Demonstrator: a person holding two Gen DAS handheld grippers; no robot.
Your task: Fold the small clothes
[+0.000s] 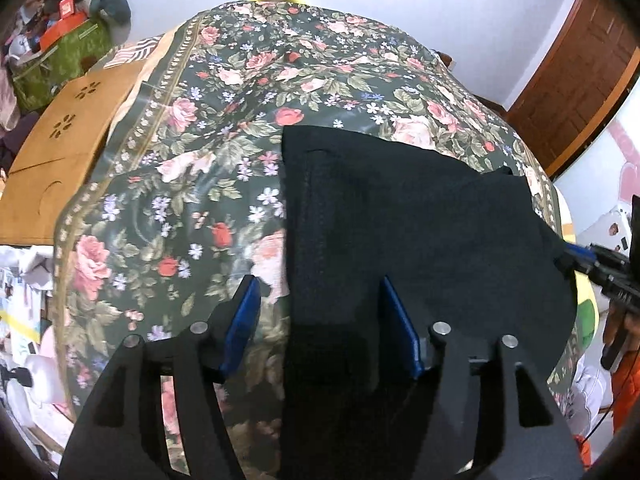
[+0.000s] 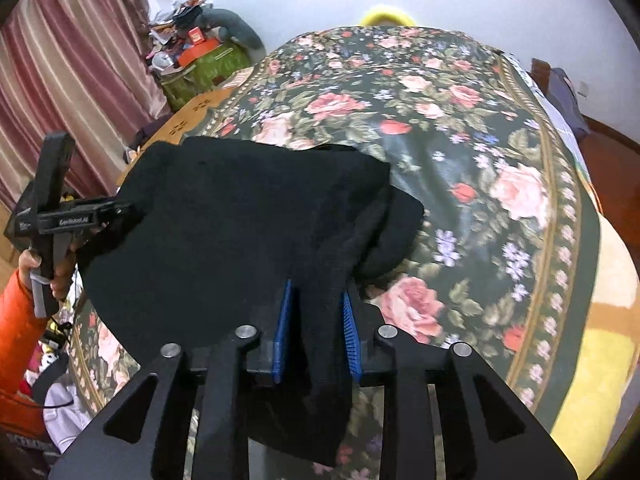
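Black garment [image 1: 420,220] on floral bed [image 1: 200,160]: soft, limp, light. R gripper [image 2: 316,320] pinches its edge; L gripper [image 1: 320,320] wide, straddling opposite edge; grab corners.

left hand-held gripper [image 1: 318,332]: black frame, blue pads, silver screws | right hand-held gripper [image 2: 316,334]: same | orange sleeve [image 2: 16,336]

Both cams sit right behind their own fingers, looking forward and down, close over the near edge of the floral bedspread [image 1: 240,80]. The left wrist view faces toward the far right corner and catches the right gripper [image 1: 576,256] at its right edge. The right wrist view faces the far left corner, with the left gripper [image 2: 124,208] at its left. Shared — the black garment [image 2: 224,216] and the bedspread.
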